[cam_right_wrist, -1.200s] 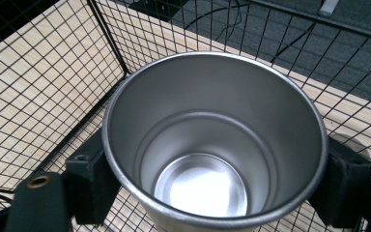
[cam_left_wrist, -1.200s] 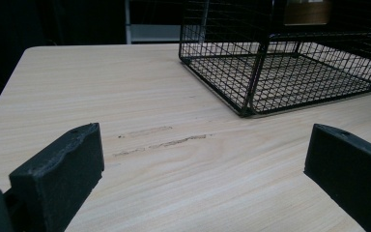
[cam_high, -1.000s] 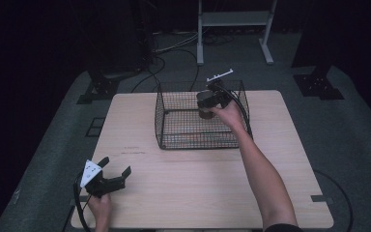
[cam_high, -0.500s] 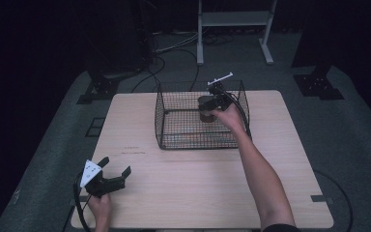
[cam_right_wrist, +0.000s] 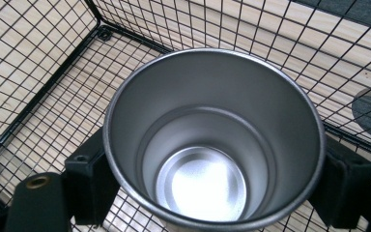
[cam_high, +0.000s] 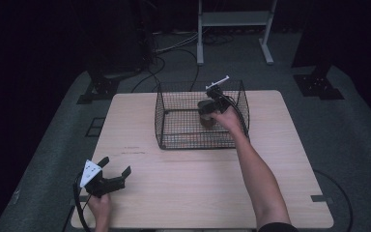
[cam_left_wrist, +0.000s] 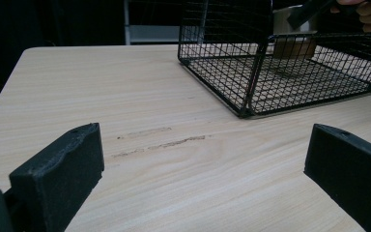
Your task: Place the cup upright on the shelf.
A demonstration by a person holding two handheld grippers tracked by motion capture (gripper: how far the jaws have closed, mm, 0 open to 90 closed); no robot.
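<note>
A shiny metal cup [cam_right_wrist: 212, 145] stands upright between my right gripper's [cam_right_wrist: 215, 176] two black jaws, which press on its sides. In the high view the cup [cam_high: 206, 115] is inside the black wire basket [cam_high: 160, 113], toward its right half, with my right gripper [cam_high: 212, 104] shut on it from above. Whether the cup touches the basket floor I cannot tell. My left gripper [cam_high: 117, 165] rests open near the table's front left corner, nothing between its jaws. From the left gripper [cam_left_wrist: 203, 169] view, the basket [cam_left_wrist: 251, 72] and cup [cam_left_wrist: 292, 46] lie ahead to the right.
The light wooden table [cam_high: 183, 193] has faint scuff marks [cam_left_wrist: 159, 140] ahead of the left gripper. A white metal stand [cam_high: 232, 19] and cables lie on the dark floor behind the table.
My right gripper has lowered the cup deeper into the basket and slightly toward the person. The left gripper has not moved.
</note>
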